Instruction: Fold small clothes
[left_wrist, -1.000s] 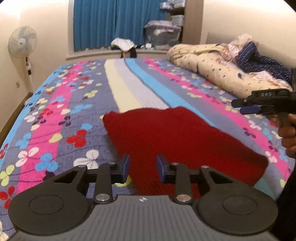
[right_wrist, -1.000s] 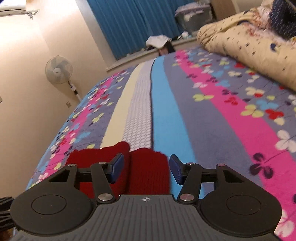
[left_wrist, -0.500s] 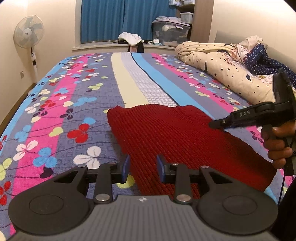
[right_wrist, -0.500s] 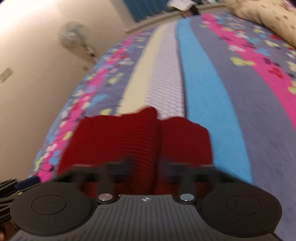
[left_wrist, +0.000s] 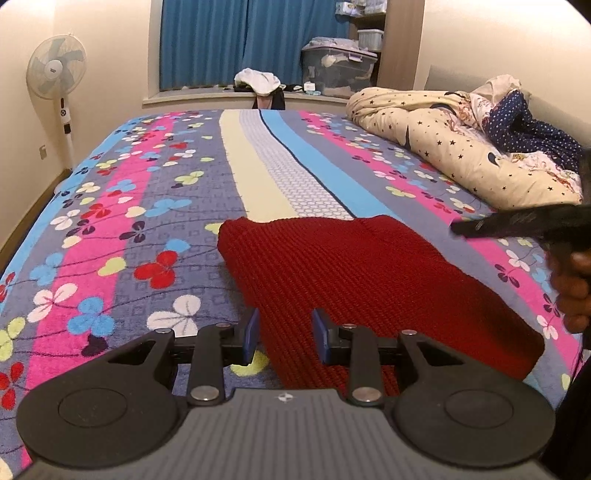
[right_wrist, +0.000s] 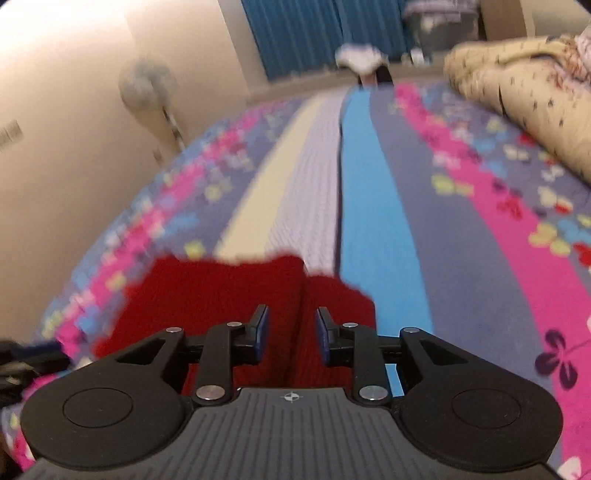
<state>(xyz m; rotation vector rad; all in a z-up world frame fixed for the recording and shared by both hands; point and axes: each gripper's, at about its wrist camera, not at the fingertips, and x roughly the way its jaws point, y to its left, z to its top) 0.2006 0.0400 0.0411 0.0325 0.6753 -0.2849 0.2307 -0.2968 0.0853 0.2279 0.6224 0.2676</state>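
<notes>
Left wrist view: red knit garment (left_wrist: 351, 280) flat on the bed (left_wrist: 122, 206), long axis running from far left to near right. Left gripper (left_wrist: 284, 336) over its near edge, jaws narrowly parted, empty.

Right wrist view: right gripper (right_wrist: 291, 334) over a fold ridge, jaws just reopened, narrowly parted, gripping nothing. Step: between folds, judged; next calls for pinching an edge.

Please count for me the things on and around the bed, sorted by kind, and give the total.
Red knitted garment flat on the bedspread: 1
Rolled quilt: 1
Dark blue dotted cloth: 1
Standing fan: 1
Plastic storage bin: 1
Tongs, left tongs and right tongs: 2
Total: 7
</notes>
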